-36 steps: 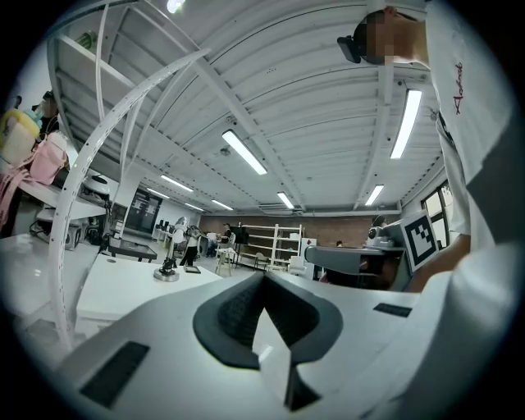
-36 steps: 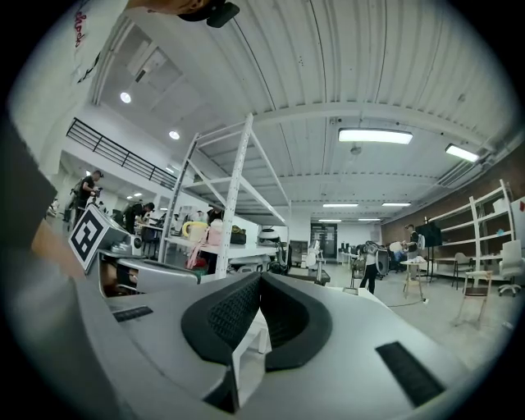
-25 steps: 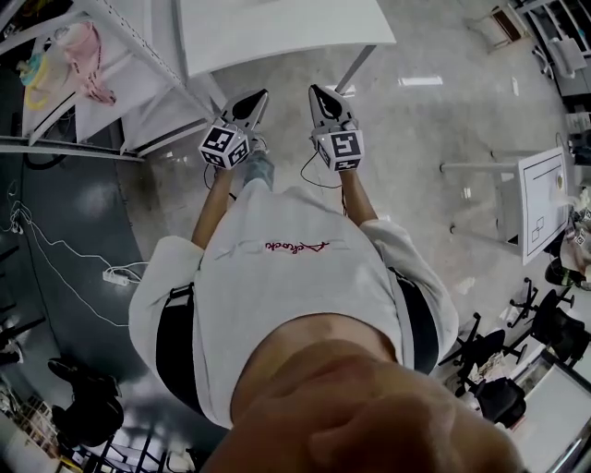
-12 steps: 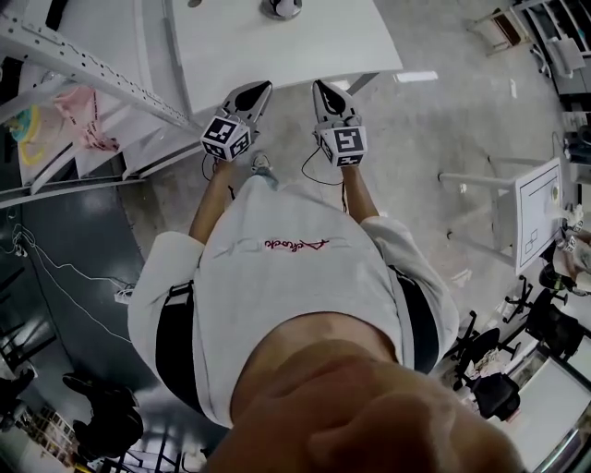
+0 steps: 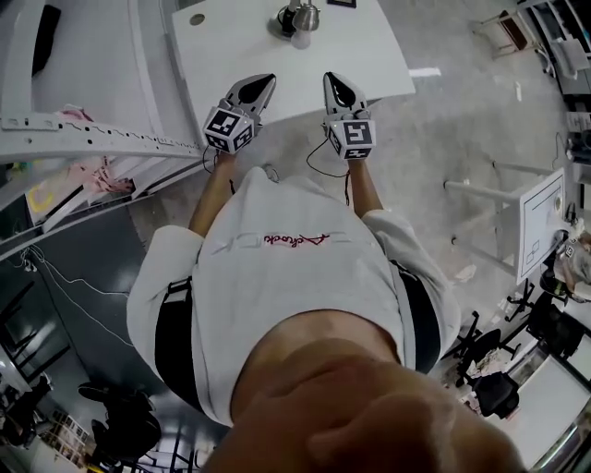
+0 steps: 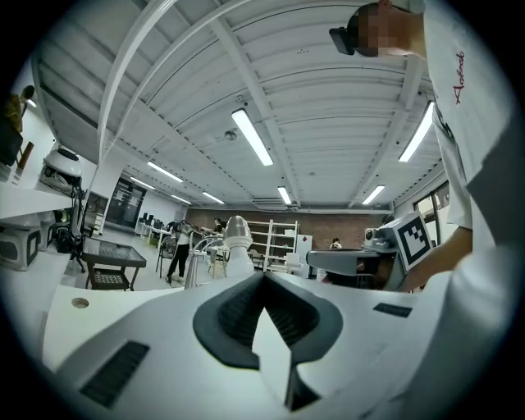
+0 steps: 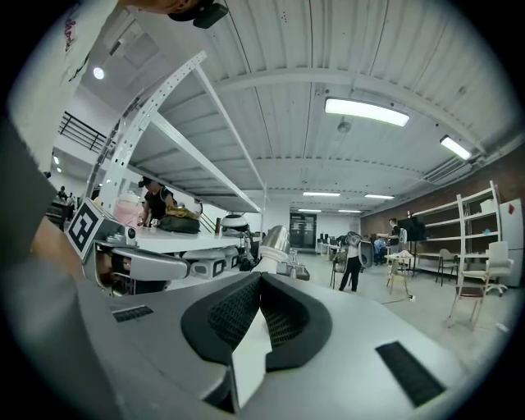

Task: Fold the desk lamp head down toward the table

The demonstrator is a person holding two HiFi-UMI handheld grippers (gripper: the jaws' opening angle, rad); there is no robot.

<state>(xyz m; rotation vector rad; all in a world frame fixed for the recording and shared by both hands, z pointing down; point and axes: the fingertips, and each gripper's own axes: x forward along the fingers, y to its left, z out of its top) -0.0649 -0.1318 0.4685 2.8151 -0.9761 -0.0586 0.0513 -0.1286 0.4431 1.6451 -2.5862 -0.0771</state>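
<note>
The desk lamp (image 5: 297, 17) stands near the far edge of the white table (image 5: 231, 55), with a silvery head and a round base. Both grippers hover over the table's near edge, short of the lamp and apart from it. My left gripper (image 5: 259, 85) is shut with nothing between its jaws. My right gripper (image 5: 333, 81) is shut and empty too. In the left gripper view the lamp (image 6: 238, 238) rises just beyond the closed gripper (image 6: 262, 277). In the right gripper view the lamp (image 7: 275, 240) stands ahead of the closed gripper (image 7: 261, 276).
A white metal shelving rack (image 5: 92, 139) stands left of the table. A small round disc (image 5: 197, 18) lies on the table's left part. A white stand with a board (image 5: 540, 217) and office chairs (image 5: 563, 328) are at the right. People stand far off (image 7: 354, 258).
The person has walked up to the table. Both grippers have moved forward from above the floor to above the table's near edge, and the lamp has come into view.
</note>
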